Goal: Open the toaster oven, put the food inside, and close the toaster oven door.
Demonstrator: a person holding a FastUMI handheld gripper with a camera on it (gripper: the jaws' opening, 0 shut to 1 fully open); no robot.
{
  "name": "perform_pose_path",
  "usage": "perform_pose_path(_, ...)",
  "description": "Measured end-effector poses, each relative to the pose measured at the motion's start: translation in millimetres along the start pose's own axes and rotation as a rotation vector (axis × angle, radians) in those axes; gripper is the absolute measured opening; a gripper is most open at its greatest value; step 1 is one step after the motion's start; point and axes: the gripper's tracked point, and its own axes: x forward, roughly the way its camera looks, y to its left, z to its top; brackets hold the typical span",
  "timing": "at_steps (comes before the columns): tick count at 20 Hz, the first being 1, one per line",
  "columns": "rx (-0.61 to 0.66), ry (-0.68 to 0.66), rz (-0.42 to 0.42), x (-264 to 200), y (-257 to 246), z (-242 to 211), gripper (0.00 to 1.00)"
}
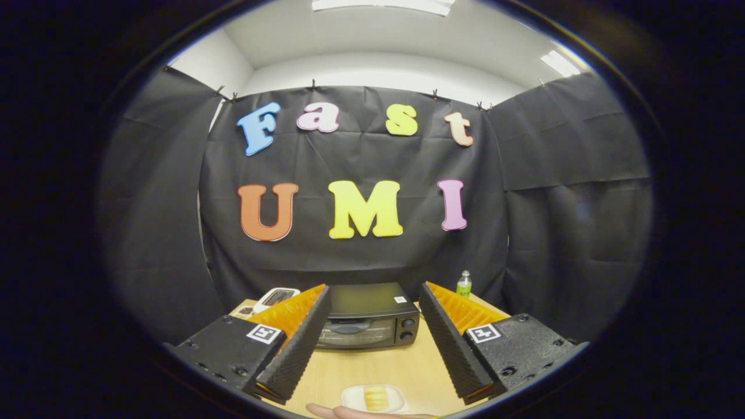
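A black toaster oven [368,317] stands on the wooden table [378,366] beyond my fingers, its door closed and its handle facing me. Two knobs sit at its right side. Nearer to me, a small white plate [373,398] carries a piece of yellow food [375,397]. My gripper [375,294] hovers above the table with its fingers spread wide and nothing between them; the oven shows through the gap. A person's fingers [349,412] rest at the near rim of the plate.
A small white device [276,298] lies at the back left of the table, past my left finger. A green-labelled bottle [464,284] stands at the back right by the cloth wall. Bare tabletop lies between the oven and the plate.
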Motion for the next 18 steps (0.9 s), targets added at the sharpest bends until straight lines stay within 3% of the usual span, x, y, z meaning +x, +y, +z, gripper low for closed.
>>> perform_pose_path(11, -0.035, -0.006, 0.005, 29, 0, -13, 1.0)
perform_pose_path(18, -0.078, 0.051, 0.043, 106, 19, -65, 1.0)
